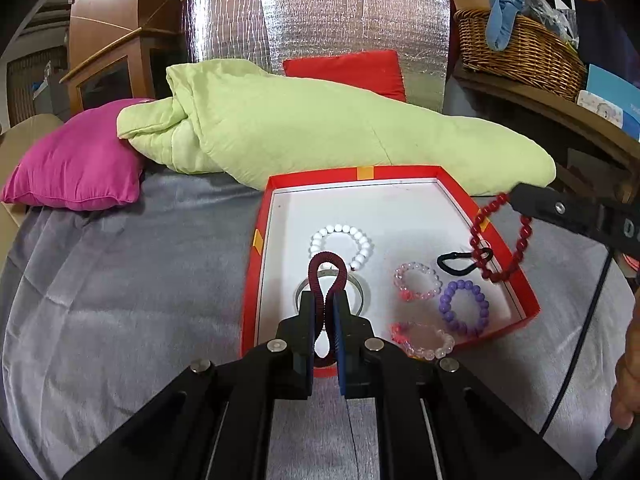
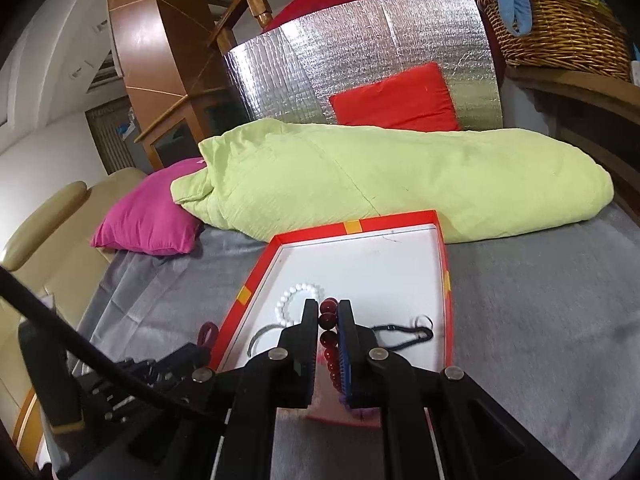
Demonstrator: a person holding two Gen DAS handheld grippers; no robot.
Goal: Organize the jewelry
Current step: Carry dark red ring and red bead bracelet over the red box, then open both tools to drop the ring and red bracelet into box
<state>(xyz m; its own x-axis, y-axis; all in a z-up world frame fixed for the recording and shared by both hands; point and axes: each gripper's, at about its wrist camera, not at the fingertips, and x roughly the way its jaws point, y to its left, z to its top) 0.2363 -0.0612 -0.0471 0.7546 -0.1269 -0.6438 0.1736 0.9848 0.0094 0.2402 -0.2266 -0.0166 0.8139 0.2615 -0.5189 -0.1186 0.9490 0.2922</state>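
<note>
A red box lid with a white inside lies on the grey bed cover. In it are a white bead bracelet, a metal bangle, a black cord loop, a pink bead bracelet and a purple bead bracelet. Another pink bracelet rests on the near rim. My left gripper is shut on a dark red coiled hair tie above the lid's near left part. My right gripper is shut on a dark red bead bracelet hanging over the lid's right rim.
A folded light green quilt lies just behind the lid. A magenta pillow sits at the left, a red cushion against a silver panel behind. A wicker basket stands on a wooden ledge at the right.
</note>
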